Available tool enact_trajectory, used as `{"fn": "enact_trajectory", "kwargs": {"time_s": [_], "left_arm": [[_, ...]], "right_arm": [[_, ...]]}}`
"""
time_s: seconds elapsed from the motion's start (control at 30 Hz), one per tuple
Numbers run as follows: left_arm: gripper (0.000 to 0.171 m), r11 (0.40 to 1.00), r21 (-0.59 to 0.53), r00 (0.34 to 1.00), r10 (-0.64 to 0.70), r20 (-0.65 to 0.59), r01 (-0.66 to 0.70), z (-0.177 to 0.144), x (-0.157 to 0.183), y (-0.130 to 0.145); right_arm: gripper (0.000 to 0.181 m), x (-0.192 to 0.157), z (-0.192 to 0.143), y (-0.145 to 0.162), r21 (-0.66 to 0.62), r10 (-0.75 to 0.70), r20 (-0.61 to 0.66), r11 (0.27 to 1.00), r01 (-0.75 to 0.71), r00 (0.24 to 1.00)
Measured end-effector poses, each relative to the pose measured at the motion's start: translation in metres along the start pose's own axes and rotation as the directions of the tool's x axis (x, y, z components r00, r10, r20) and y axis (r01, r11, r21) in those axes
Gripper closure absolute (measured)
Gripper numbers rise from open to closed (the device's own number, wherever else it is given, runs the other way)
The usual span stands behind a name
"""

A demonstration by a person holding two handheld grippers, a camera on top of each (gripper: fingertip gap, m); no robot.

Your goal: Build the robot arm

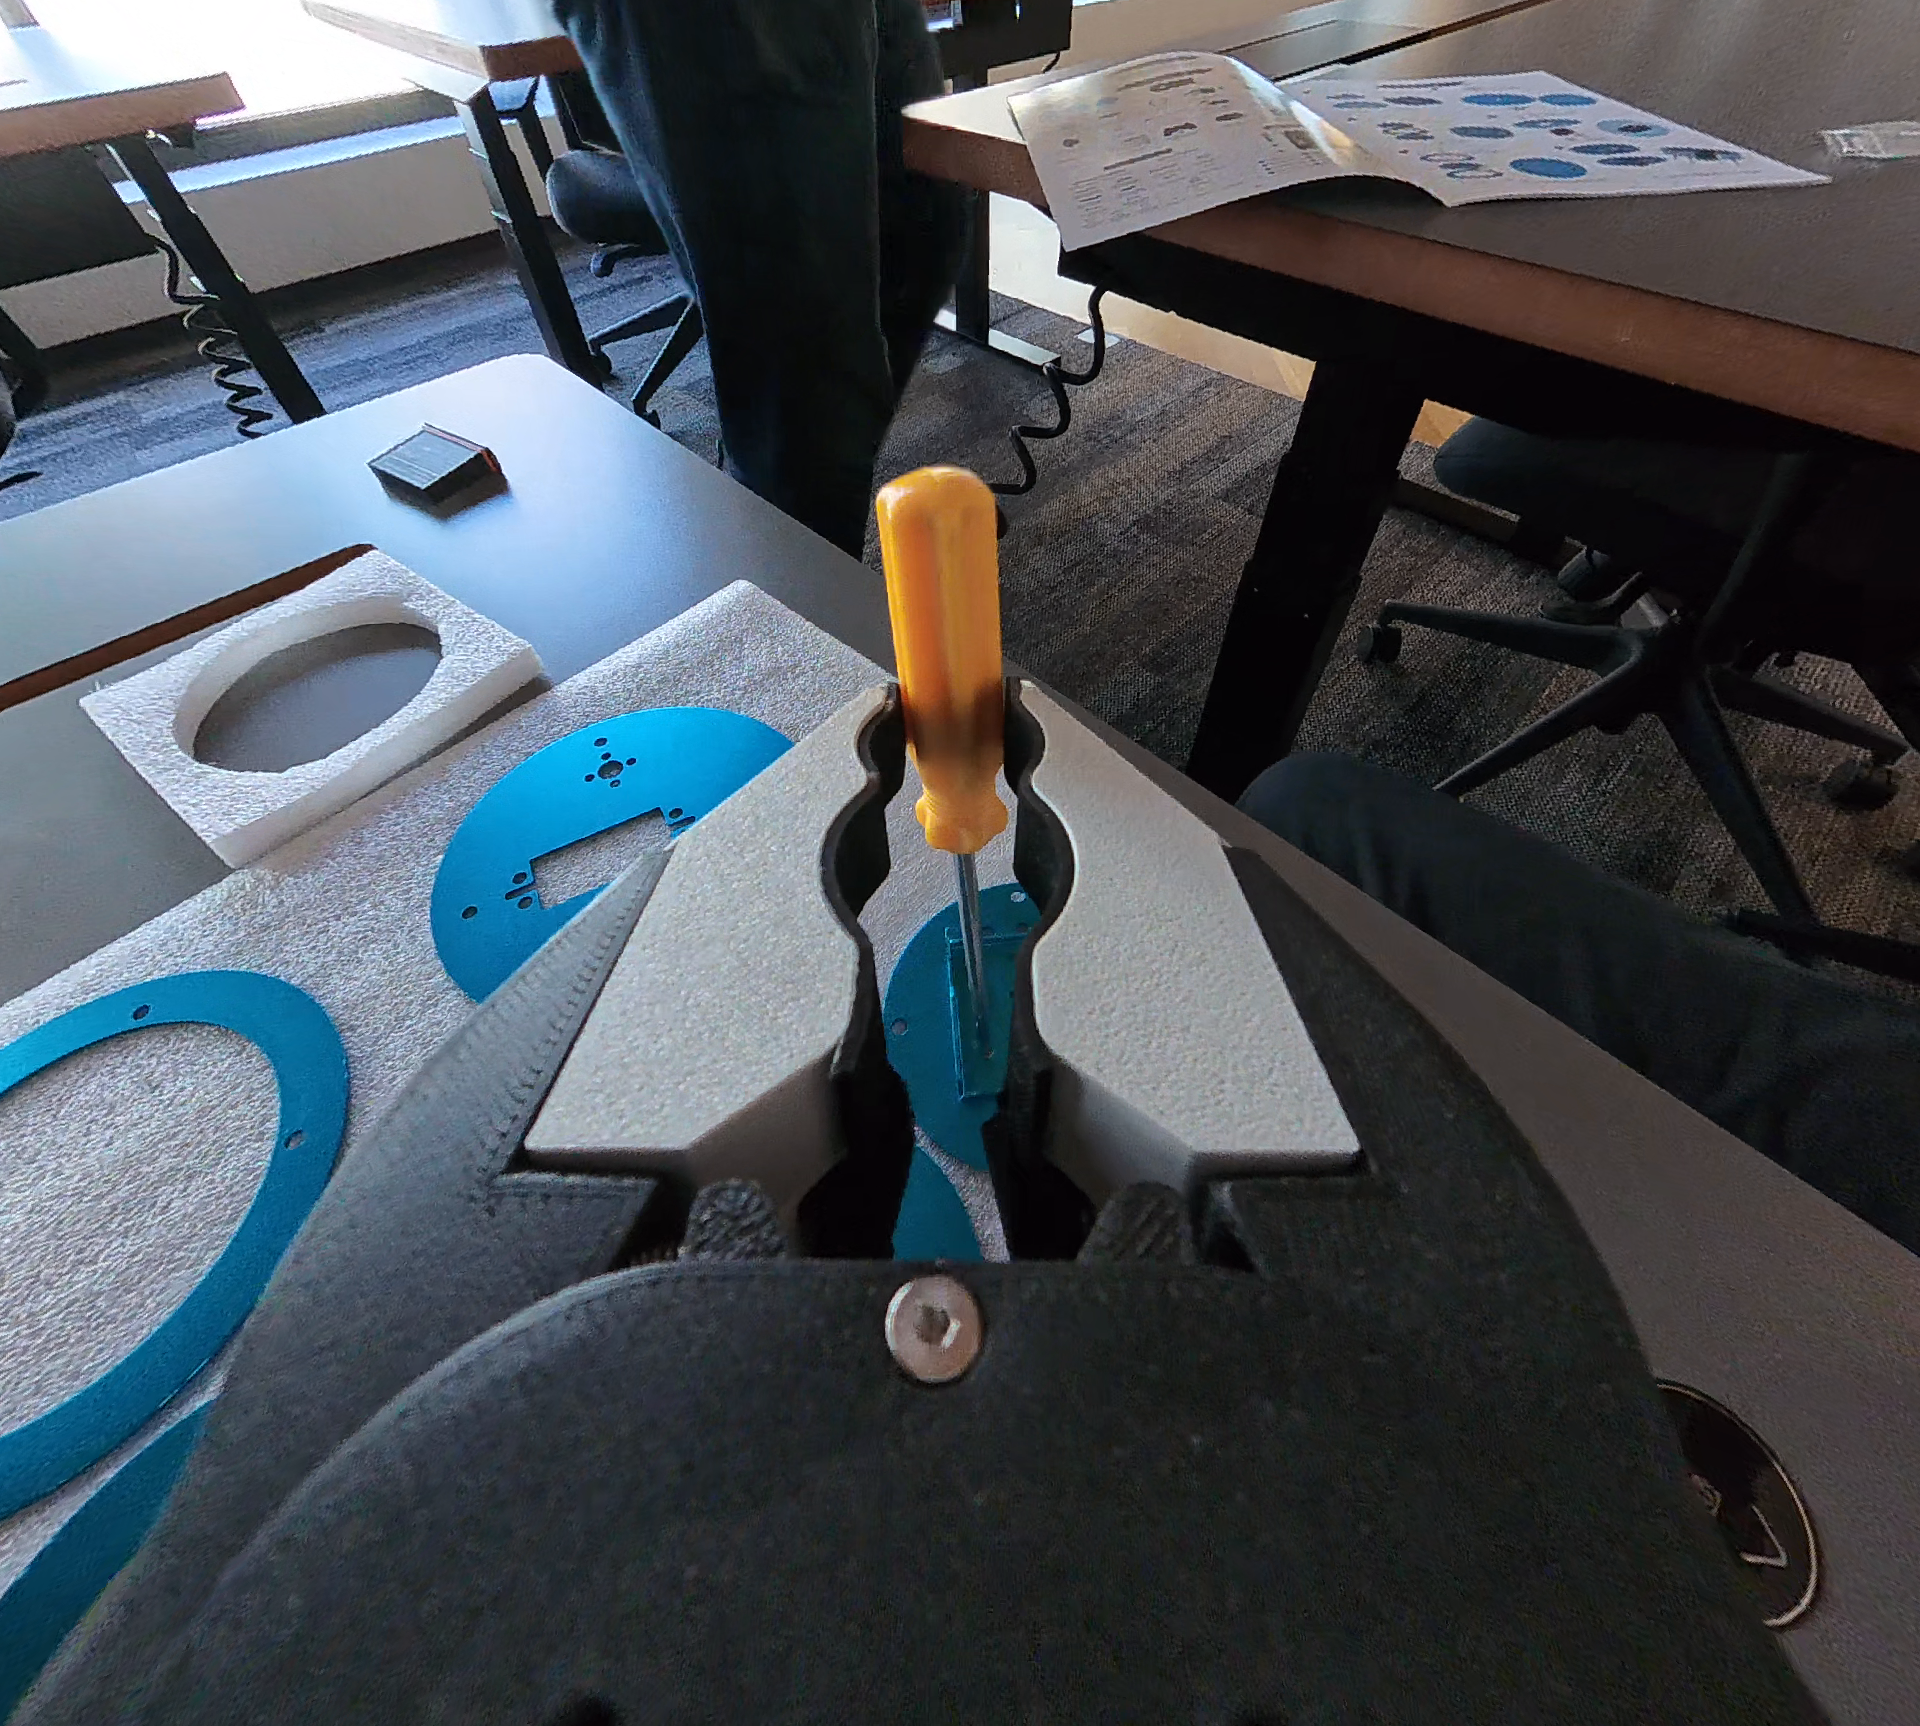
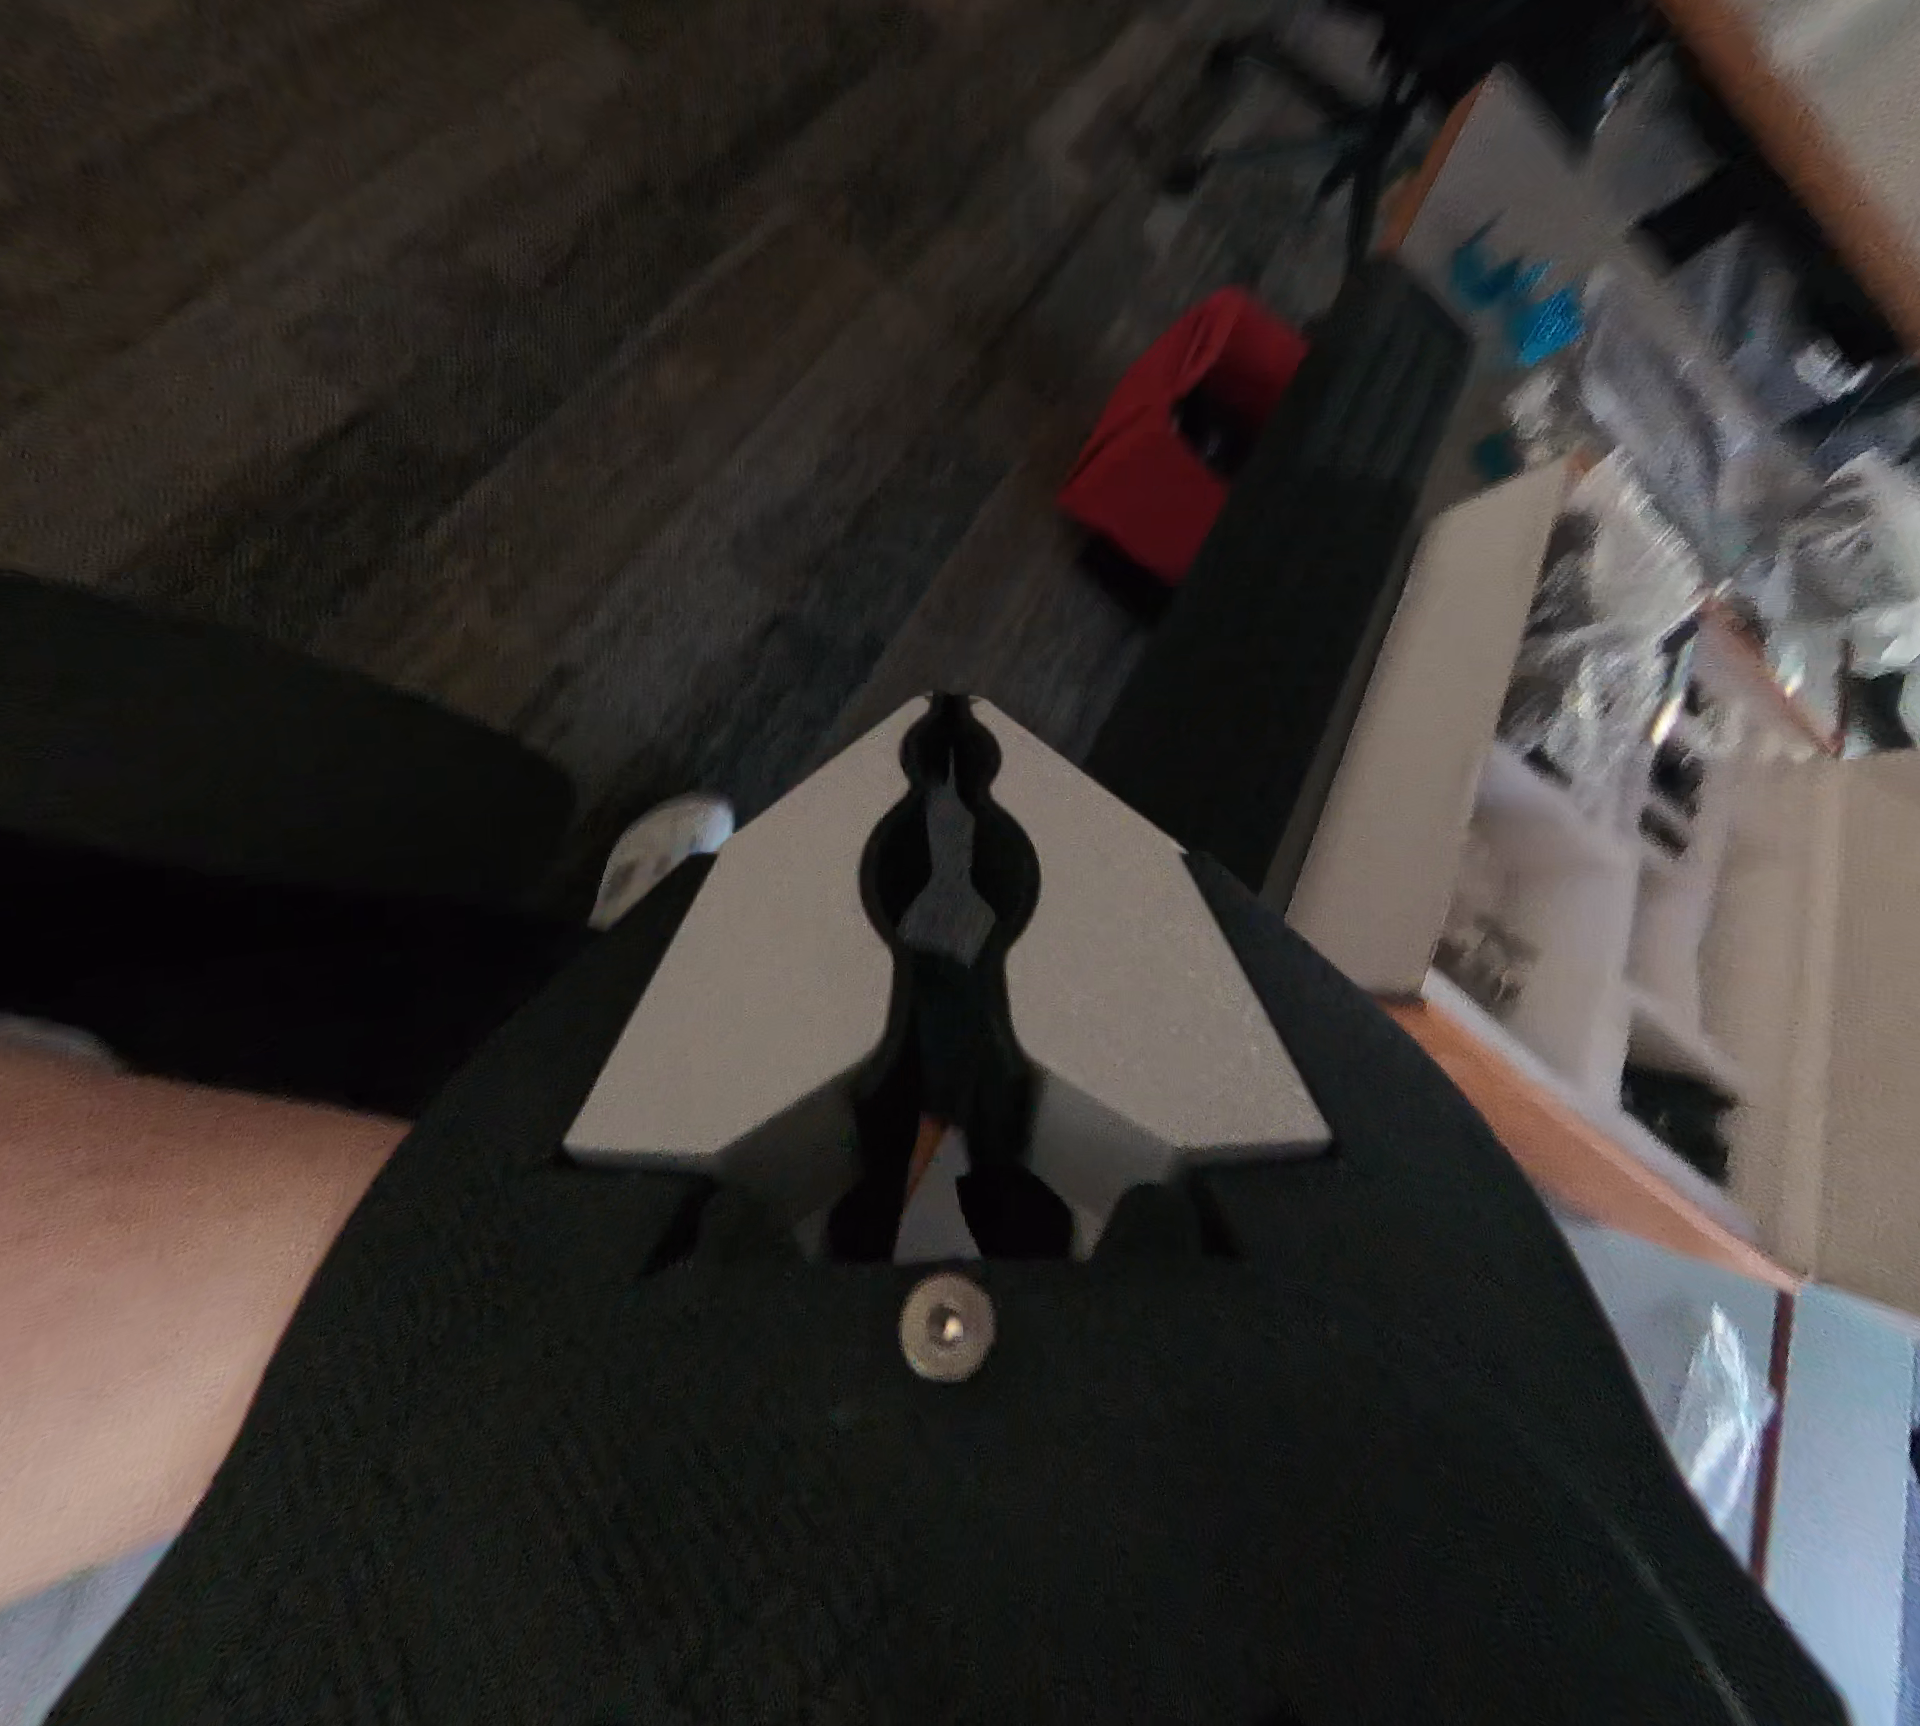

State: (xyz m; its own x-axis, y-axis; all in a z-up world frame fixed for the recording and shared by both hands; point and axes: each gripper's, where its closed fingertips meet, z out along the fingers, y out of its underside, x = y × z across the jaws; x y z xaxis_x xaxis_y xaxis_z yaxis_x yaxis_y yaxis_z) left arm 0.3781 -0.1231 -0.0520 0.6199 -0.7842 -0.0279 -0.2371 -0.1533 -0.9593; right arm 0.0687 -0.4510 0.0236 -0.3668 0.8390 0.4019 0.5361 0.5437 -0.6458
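In the left wrist view my left gripper [image 1: 951,705] is shut on the handle of an orange screwdriver [image 1: 940,637]. The screwdriver stands upright, and its thin shaft [image 1: 971,959] points down onto a small blue bracket [image 1: 977,1022] on a blue round plate [image 1: 925,1011]. The plate lies on a white foam sheet [image 1: 343,887]. In the blurred right wrist view my right gripper [image 2: 951,705] is shut with nothing seen between its tips. It points out over the carpeted floor [image 2: 468,170], beside a table edge.
On the foam lie a blue disc with cutouts [image 1: 582,835] and a blue ring [image 1: 177,1188]. A white foam block with a round hole [image 1: 312,700] and a small black box [image 1: 436,466] sit farther back. A person [image 1: 769,170] stands beyond the table. An open booklet [image 1: 1382,128] lies on another table. A red box [image 2: 1174,440] shows in the right wrist view. Some 45 cm of space lies between my two pairs of fingers.
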Motion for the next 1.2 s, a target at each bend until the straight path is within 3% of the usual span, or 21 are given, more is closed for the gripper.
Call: {"fn": "enact_trajectory", "kwargs": {"time_s": [0.07, 0.1, 0.2, 0.27, 0.33, 0.4, 0.43, 0.5, 0.53, 0.6, 0.67, 0.73, 0.83, 0.87, 0.93, 1.0, 1.03, 1.13, 1.2], "left_arm": [[0.155, 1.0, -0.004, 1.0, 0.002, -0.003, -0.002, 0.001, 0.002, 0.0], [0.155, 1.0, -0.009, 1.0, 0.008, -0.004, -0.008, 0.002, 0.002, 0.0], [0.155, 1.0, -0.012, 1.0, 0.027, -0.005, -0.027, 0.004, 0.005, 0.0], [0.155, 1.0, -0.005, 1.0, 0.017, -0.008, -0.017, 0.005, 0.005, 0.0], [0.155, 1.0, -0.003, 1.0, 0.01, -0.011, -0.01, 0.006, 0.005, 0.0], [0.155, 1.0, -0.005, 1.0, 0.013, -0.013, -0.013, 0.005, 0.005, 0.0], [0.155, 1.0, -0.005, 1.0, 0.016, -0.013, -0.016, 0.005, 0.005, -0.001], [0.155, 1.0, -0.004, 1.0, 0.012, -0.016, -0.012, 0.006, 0.006, -0.001], [0.155, 1.0, -0.005, 1.0, 0.012, -0.017, -0.012, 0.007, 0.006, -0.001], [0.155, 1.0, -0.006, 1.0, 0.013, -0.019, -0.013, 0.009, 0.006, -0.001], [0.155, 1.0, -0.005, 1.0, 0.008, -0.02, -0.008, 0.01, 0.006, -0.001], [0.154, 1.0, -0.001, 1.0, 0.003, -0.025, -0.003, 0.012, 0.006, -0.001], [0.154, 1.0, 0.005, 1.0, 0.0, -0.03, 0.0, 0.014, 0.007, -0.001], [0.154, 1.0, 0.004, 1.0, 0.002, -0.03, -0.002, 0.014, 0.008, 0.0], [0.154, 1.0, 0.002, 1.0, 0.017, -0.027, -0.017, 0.013, 0.009, 0.0], [0.154, 1.0, -0.001, 1.0, 0.021, -0.016, -0.021, 0.011, 0.007, -0.001], [0.154, 1.0, -0.002, 1.0, 0.02, -0.013, -0.02, 0.009, 0.006, -0.001], [0.155, 1.0, -0.001, 1.0, 0.012, -0.012, -0.012, 0.006, 0.004, 0.0], [0.155, 1.0, 0.0, 1.0, 0.006, -0.015, -0.006, 0.006, 0.003, 0.0]], "right_arm": [[0.181, -0.009, 0.012, 0.033, -0.239, 0.081, 0.124, 0.97, -0.05, 0.989], [0.181, -0.013, 0.012, 0.033, -0.238, 0.091, 0.146, 0.97, -0.054, 0.985], [0.181, -0.003, -0.007, 0.011, -0.096, 0.013, 0.029, 0.995, -0.01, 0.999], [0.181, -0.011, -0.026, 0.01, -0.128, -0.016, 0.086, 0.991, 0.027, 0.996], [0.181, 0.038, -0.075, -0.01, -0.047, -0.08, -0.07, 0.996, 0.077, 0.994], [0.181, 0.128, -0.149, -0.013, 0.04, 0.023, -0.241, 0.999, -0.014, 0.97], [0.181, 0.182, -0.183, 0.01, 0.021, 0.095, -0.319, 0.995, -0.093, 0.943], [0.181, 0.271, -0.231, 0.102, -0.117, 0.242, -0.409, 0.942, -0.313, 0.88], [0.181, 0.301, -0.246, 0.158, -0.164, 0.325, -0.448, 0.886, -0.434, 0.833], [0.181, 0.322, -0.263, 0.264, -0.203, 0.496, -0.486, 0.737, -0.645, 0.72], [0.181, 0.322, -0.267, 0.327, -0.149, 0.587, -0.519, 0.654, -0.742, 0.622], [0.181, 0.322, -0.261, 0.33, -0.039, 0.643, -0.485, 0.661, -0.75, 0.592], [0.181, 0.31, -0.247, 0.251, 0.062, 0.543, -0.42, 0.816, -0.574, 0.727], [0.181, 0.284, -0.23, 0.209, 0.079, 0.501, -0.327, 0.86, -0.505, 0.802], [0.181, 0.196, -0.194, 0.146, 0.013, 0.402, -0.075, 0.916, -0.402, 0.913], [0.181, 0.151, -0.182, 0.128, -0.014, 0.252, -0.134, 0.967, -0.256, 0.959], [0.181, 0.133, -0.184, 0.122, 0.023, 0.245, -0.151, 0.969, -0.245, 0.958], [0.181, 0.083, -0.216, 0.123, 0.256, 0.396, -0.137, 0.9, -0.354, 0.908], [0.181, 0.053, -0.243, 0.147, 0.365, 0.529, -0.079, 0.804, -0.469, 0.845]]}}
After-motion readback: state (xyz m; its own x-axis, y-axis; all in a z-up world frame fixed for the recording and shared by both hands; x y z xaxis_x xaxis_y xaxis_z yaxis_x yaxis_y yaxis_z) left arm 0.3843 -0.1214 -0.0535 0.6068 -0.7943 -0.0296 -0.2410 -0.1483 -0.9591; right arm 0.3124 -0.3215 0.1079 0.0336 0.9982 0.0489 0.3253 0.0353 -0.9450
